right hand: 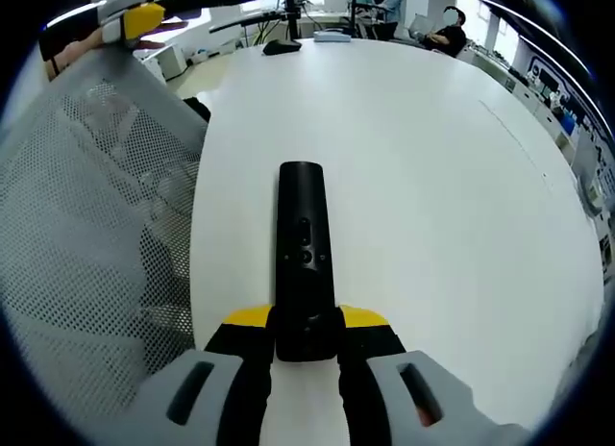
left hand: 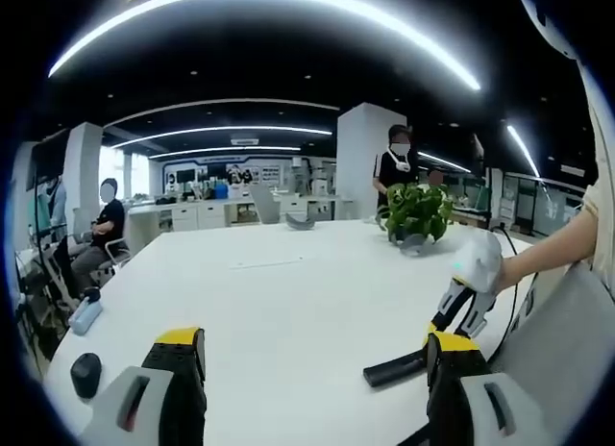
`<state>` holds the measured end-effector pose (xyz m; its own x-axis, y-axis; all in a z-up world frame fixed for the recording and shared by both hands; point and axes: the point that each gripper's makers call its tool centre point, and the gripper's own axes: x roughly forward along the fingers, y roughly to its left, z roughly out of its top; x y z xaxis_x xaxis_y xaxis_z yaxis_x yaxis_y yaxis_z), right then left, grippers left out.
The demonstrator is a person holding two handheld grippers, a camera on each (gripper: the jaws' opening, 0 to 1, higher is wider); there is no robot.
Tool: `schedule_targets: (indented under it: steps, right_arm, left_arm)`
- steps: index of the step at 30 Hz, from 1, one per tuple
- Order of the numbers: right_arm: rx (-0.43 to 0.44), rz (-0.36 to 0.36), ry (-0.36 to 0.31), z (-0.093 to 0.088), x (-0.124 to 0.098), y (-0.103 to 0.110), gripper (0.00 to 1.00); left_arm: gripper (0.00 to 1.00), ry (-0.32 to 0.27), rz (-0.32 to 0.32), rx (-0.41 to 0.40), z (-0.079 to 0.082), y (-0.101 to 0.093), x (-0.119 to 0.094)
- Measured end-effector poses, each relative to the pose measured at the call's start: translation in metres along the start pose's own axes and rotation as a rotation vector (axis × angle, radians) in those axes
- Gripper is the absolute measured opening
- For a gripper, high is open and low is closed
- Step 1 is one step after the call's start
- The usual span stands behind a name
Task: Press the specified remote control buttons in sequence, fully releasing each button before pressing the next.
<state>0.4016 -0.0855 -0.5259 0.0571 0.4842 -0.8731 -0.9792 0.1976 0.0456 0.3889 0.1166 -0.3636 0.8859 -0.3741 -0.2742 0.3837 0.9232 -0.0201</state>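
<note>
The right gripper clamps the near end of the remote lying on the table. The left gripper hovers open, empty. Judged: steadying done; next, the left must press a button.

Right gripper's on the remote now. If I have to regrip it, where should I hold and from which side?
Hold the remote across its narrow width at the plain near end, coming in along its length as the right gripper does now. The body is long, slim and flat on the table, and its buttons sit around mid-length, so an end grip probably leaves them free for pressing.
</note>
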Motion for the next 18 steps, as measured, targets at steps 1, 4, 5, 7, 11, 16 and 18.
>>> schedule_targets:
  steps: [1, 4, 5, 7, 11, 16, 18]
  right_arm:
    - [0.004, -0.001, -0.002, 0.0002, 0.0002, -0.0011, 0.25]
    - [0.014, -0.010, -0.007, 0.0008, 0.0003, -0.0029, 0.25]
    - [0.019, -0.012, -0.008, 0.0011, 0.0004, -0.0036, 0.25]
    - [0.027, -0.018, -0.011, 0.0014, 0.0008, -0.0051, 0.25]
    - [0.036, -0.019, -0.015, 0.0014, 0.0012, -0.0058, 0.25]
    - [0.049, -0.010, -0.021, 0.0028, 0.0010, -0.0070, 0.25]
    - [0.044, -0.010, -0.018, 0.0031, 0.0013, -0.0098, 0.25]
  left_arm:
    - [1.00, 0.005, -0.006, 0.005, -0.0011, -0.0011, 0.0003]
    - [1.00, 0.010, -0.017, 0.009, -0.0011, -0.0038, 0.0002]
    - [1.00, 0.010, -0.019, 0.010, -0.0009, -0.0041, 0.0001]
    - [1.00, 0.006, -0.024, 0.011, -0.0002, -0.0051, -0.0002]
    - [1.00, 0.003, -0.023, 0.014, 0.0012, -0.0051, -0.0009]
    - [1.00, -0.015, -0.023, 0.008, 0.0041, -0.0045, -0.0019]
    - [1.00, -0.006, -0.021, 0.016, 0.0029, -0.0046, -0.0017]
